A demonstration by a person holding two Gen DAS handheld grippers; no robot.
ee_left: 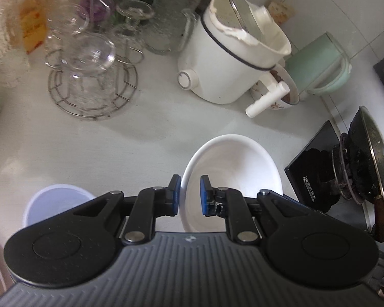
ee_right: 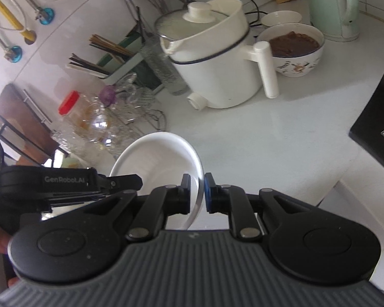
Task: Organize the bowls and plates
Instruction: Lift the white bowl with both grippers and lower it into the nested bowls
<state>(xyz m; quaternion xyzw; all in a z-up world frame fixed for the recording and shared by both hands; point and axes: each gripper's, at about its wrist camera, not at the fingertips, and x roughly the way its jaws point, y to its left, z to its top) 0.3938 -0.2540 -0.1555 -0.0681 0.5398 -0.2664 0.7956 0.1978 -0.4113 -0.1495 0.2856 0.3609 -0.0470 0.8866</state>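
White kitchen counter [ee_left: 146,138] was cluttered w/ pots. White bowl [ee_right: 158,158] was pinched at its rim by right gripper [ee_right: 197,192]; left gripper [ee_left: 190,194] was held part-open astride the opposite rim, not closed on it.

White bowl [ee_right: 156,158] rim between jaws.

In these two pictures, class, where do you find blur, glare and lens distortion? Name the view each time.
Left wrist view: the glasses on the wire rack and the red-capped jar look soft and smeared; the countertop bends at the edges. Right wrist view: the plastic bottle glints, the wall tiles shine pale, the white bowl stays fairly sharp.
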